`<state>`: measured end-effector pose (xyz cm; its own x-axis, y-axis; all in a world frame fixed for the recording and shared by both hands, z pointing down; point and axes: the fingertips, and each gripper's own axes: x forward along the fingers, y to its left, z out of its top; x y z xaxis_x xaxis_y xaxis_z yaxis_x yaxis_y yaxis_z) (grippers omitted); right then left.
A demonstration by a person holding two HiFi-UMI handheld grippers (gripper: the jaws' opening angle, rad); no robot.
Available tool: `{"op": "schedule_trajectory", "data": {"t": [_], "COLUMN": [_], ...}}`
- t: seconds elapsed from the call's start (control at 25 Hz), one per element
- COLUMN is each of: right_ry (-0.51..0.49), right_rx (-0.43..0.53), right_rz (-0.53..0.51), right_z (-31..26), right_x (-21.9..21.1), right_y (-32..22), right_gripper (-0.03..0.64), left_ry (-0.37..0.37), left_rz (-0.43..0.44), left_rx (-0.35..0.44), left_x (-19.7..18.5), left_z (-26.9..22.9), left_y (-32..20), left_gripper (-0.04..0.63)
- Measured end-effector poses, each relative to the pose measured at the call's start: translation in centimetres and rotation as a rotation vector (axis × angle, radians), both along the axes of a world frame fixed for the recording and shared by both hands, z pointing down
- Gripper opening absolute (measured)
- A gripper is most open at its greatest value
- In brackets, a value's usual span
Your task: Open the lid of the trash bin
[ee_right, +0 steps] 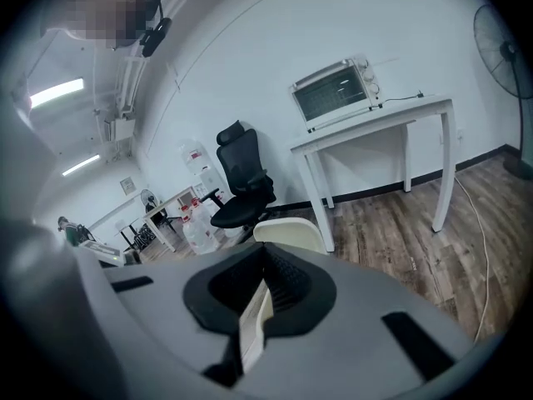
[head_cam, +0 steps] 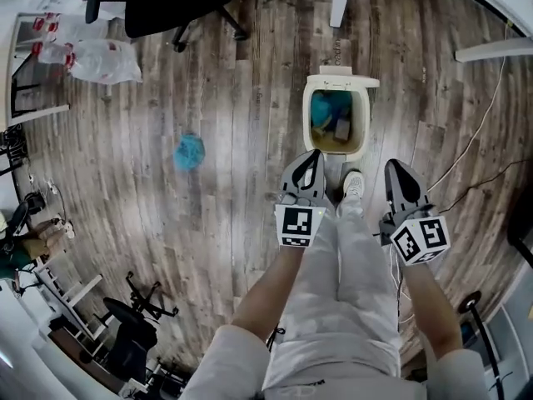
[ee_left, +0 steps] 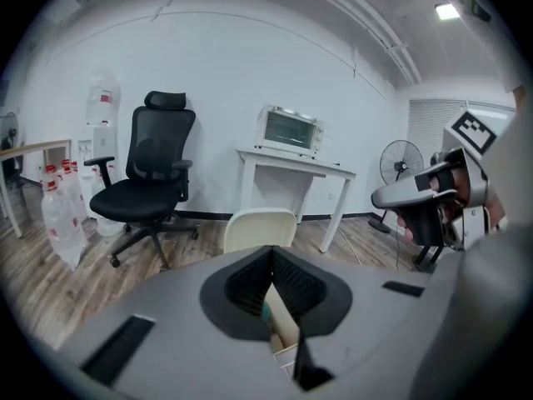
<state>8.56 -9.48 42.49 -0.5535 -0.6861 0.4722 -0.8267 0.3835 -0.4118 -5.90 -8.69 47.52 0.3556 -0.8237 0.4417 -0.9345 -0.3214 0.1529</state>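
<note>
A cream trash bin (head_cam: 314, 115) stands on the wooden floor ahead of me. Its lid (head_cam: 341, 78) is tipped up at the far side, and teal and brown rubbish shows inside. A person's white shoe (head_cam: 353, 184) rests at the bin's near foot. My left gripper (head_cam: 311, 160) hovers shut just before the bin's near left corner, holding nothing. My right gripper (head_cam: 394, 172) is shut and empty, right of the bin. The raised lid (ee_left: 260, 227) shows beyond the shut left gripper (ee_left: 271, 255), and the lid (ee_right: 290, 233) also rises behind the shut right gripper (ee_right: 266, 255).
A blue crumpled wad (head_cam: 189, 151) lies on the floor to the left. A black office chair (ee_left: 150, 173) and water bottles (ee_left: 62, 211) stand far left. A white table (ee_left: 296, 169) carries a toaster oven (ee_left: 289, 128). Cables (head_cam: 479, 152) run on the right.
</note>
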Motion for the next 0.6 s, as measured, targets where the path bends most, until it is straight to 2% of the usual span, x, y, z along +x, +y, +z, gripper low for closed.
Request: {"op": "schedule_trajectory", "data": {"t": [0.28,0.6], "right_ry": [0.011,0.015], "right_rx": [0.112,0.220], "right_rz": [-0.002,0.025], "right_z": [-9.0,-19.1], "right_x": [0.5,3.1], "right_y": [-1.3,-2.8], "right_gripper": [0.016,0.016], "left_ry": [-0.002,-0.001], "left_rz": [-0.111,-0.147], "left_rx": [0.113,0.222], "left_x": [-5.0,-6.1], "left_z": [-11.4,-23.4], "left_y": [-1.6,-2.6], "left_gripper": [0.002,0.002]}}
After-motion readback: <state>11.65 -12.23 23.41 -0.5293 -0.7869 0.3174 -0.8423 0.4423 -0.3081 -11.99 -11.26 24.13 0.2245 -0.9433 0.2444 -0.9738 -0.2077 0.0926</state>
